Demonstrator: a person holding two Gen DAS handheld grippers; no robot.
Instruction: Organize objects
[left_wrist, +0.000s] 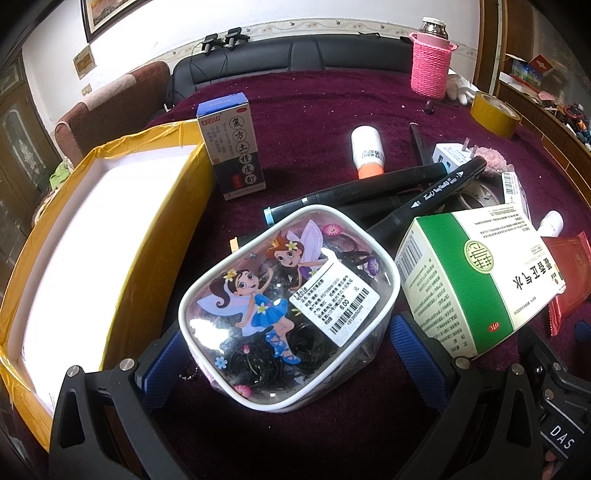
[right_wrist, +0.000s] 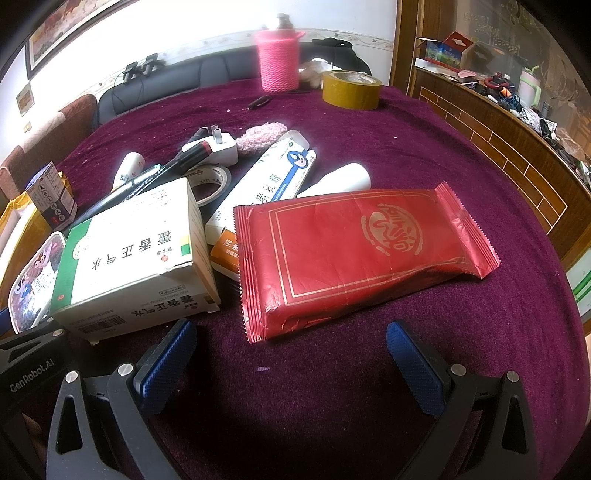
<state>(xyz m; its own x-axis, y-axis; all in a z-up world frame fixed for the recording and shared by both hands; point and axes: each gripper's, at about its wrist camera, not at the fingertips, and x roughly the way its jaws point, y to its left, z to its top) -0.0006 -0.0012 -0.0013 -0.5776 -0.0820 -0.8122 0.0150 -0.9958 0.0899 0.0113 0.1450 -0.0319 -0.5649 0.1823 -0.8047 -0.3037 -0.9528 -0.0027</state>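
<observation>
A clear pouch (left_wrist: 288, 299) printed with cartoon fairies and full of black hair ties lies on the purple cloth. It sits between the blue pads (left_wrist: 162, 354) of my left gripper (left_wrist: 288, 350), which is open around it. The pouch also shows at the left edge of the right wrist view (right_wrist: 33, 280). A red foil packet (right_wrist: 354, 254) lies just ahead of my right gripper (right_wrist: 291, 354), which is open and holds nothing. A yellow box (left_wrist: 162, 221) with a white inside stands open to the left of the pouch.
A green-and-white medicine box (left_wrist: 476, 273) rests against the pouch's right side, on black markers (left_wrist: 424, 195). A dark medicine box (left_wrist: 236, 147) stands by the yellow box. Farther back lie a white tube (left_wrist: 367, 151), a plug (right_wrist: 218, 147), a toothpaste box (right_wrist: 273, 177), a tape roll (right_wrist: 351, 90) and a pink knitted holder (right_wrist: 279, 61).
</observation>
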